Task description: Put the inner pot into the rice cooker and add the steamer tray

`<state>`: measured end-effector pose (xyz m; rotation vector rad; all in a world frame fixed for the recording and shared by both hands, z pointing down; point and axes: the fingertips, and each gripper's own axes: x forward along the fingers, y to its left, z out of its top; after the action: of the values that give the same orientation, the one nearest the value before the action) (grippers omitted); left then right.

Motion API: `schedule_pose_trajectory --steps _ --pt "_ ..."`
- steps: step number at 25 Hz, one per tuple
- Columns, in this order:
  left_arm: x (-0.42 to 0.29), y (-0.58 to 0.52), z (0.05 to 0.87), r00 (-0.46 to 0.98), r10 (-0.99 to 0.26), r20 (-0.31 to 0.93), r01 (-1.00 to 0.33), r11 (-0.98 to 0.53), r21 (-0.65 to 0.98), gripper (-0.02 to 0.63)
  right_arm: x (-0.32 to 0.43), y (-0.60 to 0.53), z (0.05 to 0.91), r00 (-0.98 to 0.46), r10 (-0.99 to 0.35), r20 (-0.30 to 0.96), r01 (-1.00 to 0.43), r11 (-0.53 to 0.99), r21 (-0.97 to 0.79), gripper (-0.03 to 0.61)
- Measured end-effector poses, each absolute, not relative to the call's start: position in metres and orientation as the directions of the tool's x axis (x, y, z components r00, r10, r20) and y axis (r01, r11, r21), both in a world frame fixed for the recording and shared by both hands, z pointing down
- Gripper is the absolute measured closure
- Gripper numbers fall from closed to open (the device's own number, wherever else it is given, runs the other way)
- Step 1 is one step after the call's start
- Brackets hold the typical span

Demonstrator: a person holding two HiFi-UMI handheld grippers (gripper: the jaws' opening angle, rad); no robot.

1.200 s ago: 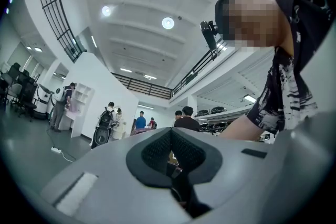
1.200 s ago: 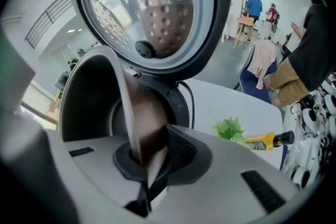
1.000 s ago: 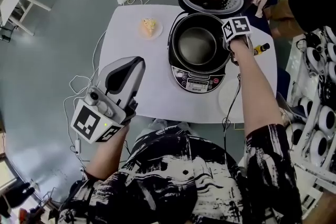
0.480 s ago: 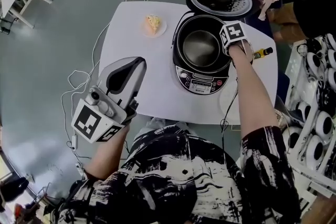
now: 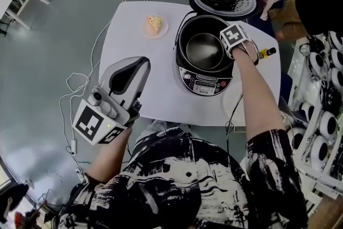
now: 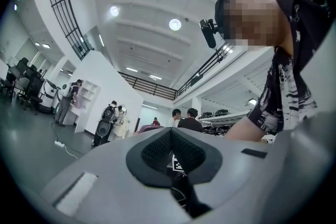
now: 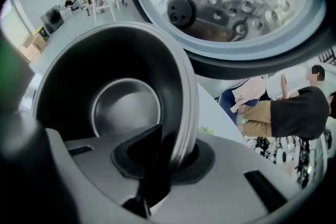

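Now my right gripper [image 7: 167, 161] pinches the inner pot [image 5: 203, 50] by its rim, jaws narrow and just easing apart, since the pot looks seated in the rice cooker [image 5: 206, 85]. My left gripper [image 6: 169, 136] hangs aside, closed and empty.

The inner pot [image 7: 123, 107] reads to me as dark, matt-coated metal on its walls, with a satin-bright floor and a polished rim, and the lid plate [image 7: 231, 2] above it is glossy, dimpled metal. The rice cooker [image 5: 205, 83] has a shiny black plastic shell (the lid's outside is a glossy plum) on a smooth, matt white table [image 5: 134, 45]. The casing of the left gripper [image 6: 170, 136] is matt grey plastic.
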<state>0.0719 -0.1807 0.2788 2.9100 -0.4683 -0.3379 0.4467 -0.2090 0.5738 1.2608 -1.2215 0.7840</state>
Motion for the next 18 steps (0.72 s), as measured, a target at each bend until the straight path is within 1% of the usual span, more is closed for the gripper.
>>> schedule_pose_trajectory --steps 4,6,11,15,16,18 --pt "0.067 -0.181 0.28 0.925 -0.328 -0.194 -0.287 -0.935 0.209 0.609 0.445 -0.198 0.579 0.123 -0.226 0.966 -0.991 0.027 0.133 0.548" --pt "0.066 -0.182 0.279 0.925 -0.327 -0.195 -0.286 -0.934 0.212 0.609 0.445 -0.196 0.579 0.113 -0.253 0.961 -0.993 -0.007 0.115 0.546" --pt "0.064 -0.179 0.276 0.926 -0.318 -0.201 -0.276 -0.938 0.211 0.609 0.441 -0.197 0.576 0.09 -0.318 0.944 -0.995 0.021 0.102 0.533" --pt "0.062 -0.176 0.275 0.93 -0.312 -0.196 -0.27 -0.939 0.211 0.609 0.435 -0.194 0.572 0.057 -0.444 0.894 -0.994 0.063 0.095 0.502" --pt "0.063 -0.175 0.275 0.931 -0.31 -0.193 -0.269 -0.94 0.21 0.609 0.434 -0.193 0.571 0.057 -0.477 0.877 -0.993 0.066 0.1 0.486" --pt "0.064 -0.173 0.275 0.933 -0.305 -0.188 -0.267 -0.942 0.205 0.609 0.432 -0.19 0.572 0.061 -0.527 0.848 -0.992 0.061 0.109 0.484"
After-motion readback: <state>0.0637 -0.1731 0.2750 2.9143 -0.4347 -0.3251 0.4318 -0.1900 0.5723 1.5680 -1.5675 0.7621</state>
